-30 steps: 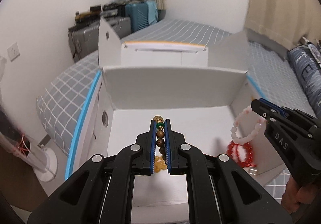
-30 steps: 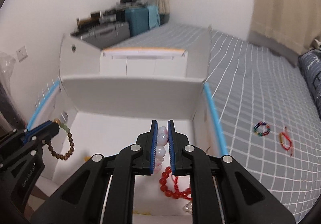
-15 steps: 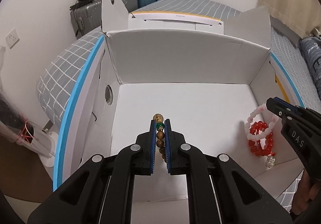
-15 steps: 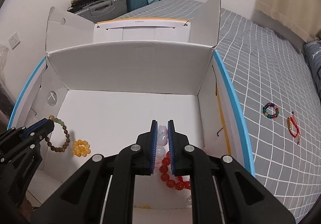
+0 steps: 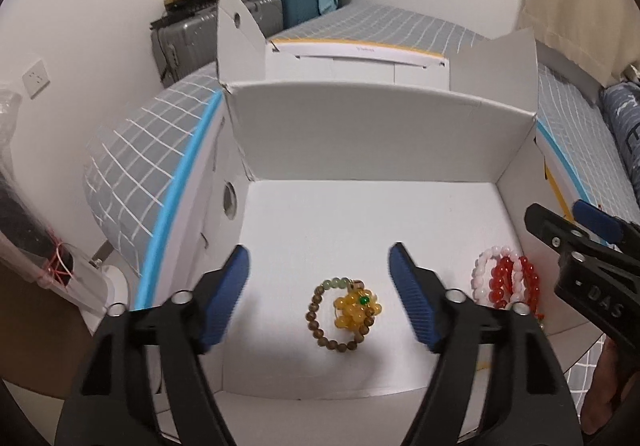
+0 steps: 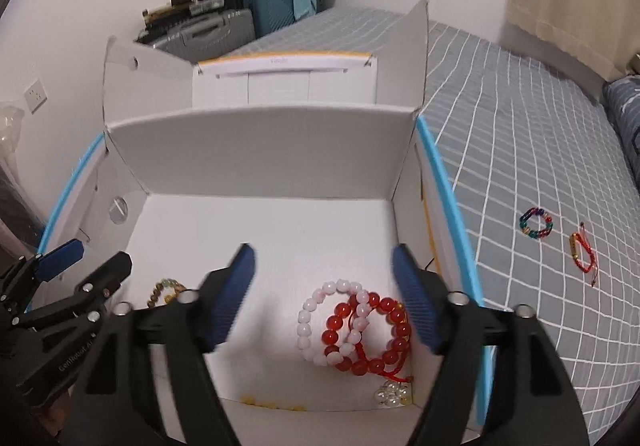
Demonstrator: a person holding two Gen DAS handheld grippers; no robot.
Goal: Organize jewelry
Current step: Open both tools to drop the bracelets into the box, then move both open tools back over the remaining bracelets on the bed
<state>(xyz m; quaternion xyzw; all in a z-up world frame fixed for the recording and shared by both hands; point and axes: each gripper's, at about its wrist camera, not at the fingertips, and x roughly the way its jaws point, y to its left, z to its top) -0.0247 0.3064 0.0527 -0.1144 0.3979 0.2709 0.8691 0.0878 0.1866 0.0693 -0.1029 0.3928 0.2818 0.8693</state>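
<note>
A white cardboard box (image 5: 360, 134) (image 6: 264, 150) stands open on the bed. My left gripper (image 5: 320, 298) is open above its floor, over a brown bead bracelet (image 5: 316, 320) that lies around a yellow bead bracelet (image 5: 354, 312). My right gripper (image 6: 324, 298) is open over a pink bead bracelet (image 6: 310, 320) lying on a red bead bracelet (image 6: 378, 334). The pink (image 5: 480, 274) and red (image 5: 516, 282) bracelets also show in the left wrist view. Each gripper shows in the other's view, left (image 6: 80, 258) and right (image 5: 568, 222).
A multicoloured bead bracelet (image 6: 536, 223) and a red cord bracelet (image 6: 582, 254) lie on the grey checked bedspread (image 6: 520, 134) right of the box. A small pearl cluster (image 6: 392, 394) lies in the box's near right corner. Suitcases (image 5: 216, 30) stand against the far wall.
Both grippers have opened. The left let go of the brown bracelet, which now lies on the yellow one. The right let go of the pink bracelet, which now lies on the red one.
</note>
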